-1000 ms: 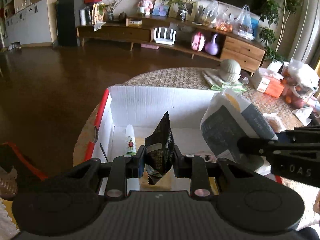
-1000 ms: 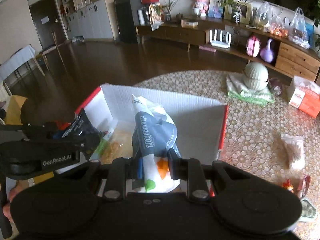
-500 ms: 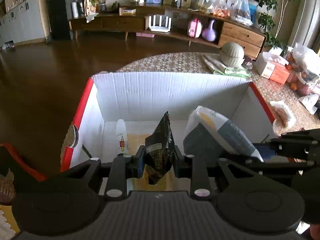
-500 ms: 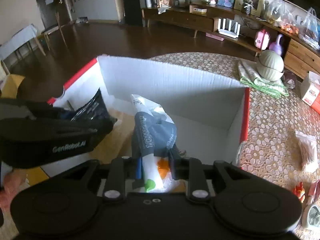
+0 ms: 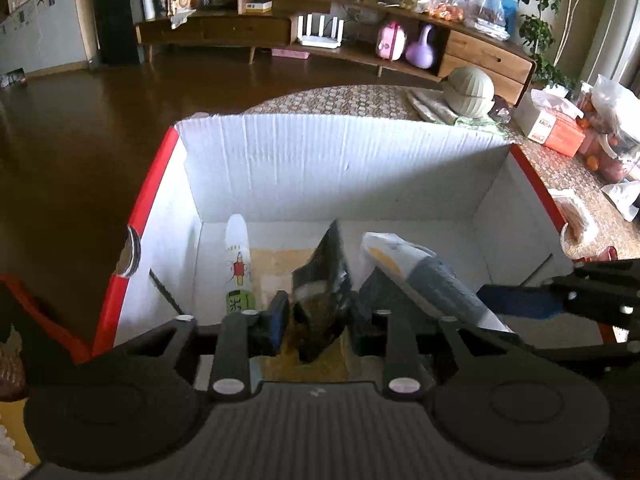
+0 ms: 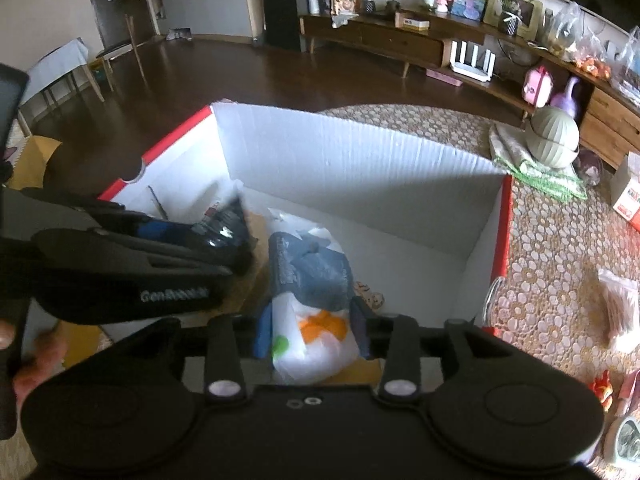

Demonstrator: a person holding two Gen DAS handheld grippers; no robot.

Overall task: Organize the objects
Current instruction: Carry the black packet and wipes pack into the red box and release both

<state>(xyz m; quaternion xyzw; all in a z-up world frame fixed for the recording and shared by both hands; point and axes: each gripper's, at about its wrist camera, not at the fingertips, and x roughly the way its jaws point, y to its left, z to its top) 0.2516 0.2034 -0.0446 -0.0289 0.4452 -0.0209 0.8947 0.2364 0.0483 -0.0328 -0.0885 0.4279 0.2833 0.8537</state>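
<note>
We hold two things down inside a big white box [image 5: 336, 168] with red edges. The box sits on a round table [image 6: 560, 240] with a bumpy, spotted top.

Our left hand-held gripper [image 5: 316, 322] pinches a small dark snack bag [image 5: 320, 296]. The bag stands up tall between the two fingers, and its top corner points to the far wall of the box. It hangs low in the box, near the left side. In the right wrist view the same dark bag [image 6: 224, 228] pokes out of the left hand-held gripper [image 6: 236, 248] on the left.

Our right hand-held gripper [image 6: 310, 334] pinches a white and gray tissue pack [image 6: 312, 304]. It has orange and green spots near the bottom. The pack leans toward the far wall and sits in the middle of the box. In the left wrist view the tissue pack [image 5: 420, 276] is just to the right of the dark bag, very close to it.

A white tube [image 5: 239, 268] with a red picture lies on the box floor by the left wall, near the dark bag.

On the table, far to the right, a pale green round bowl [image 6: 554, 138] rests on a folded cloth [image 6: 532, 164]. An orange and white tissue box [image 5: 554, 124] sits farther right.
</note>
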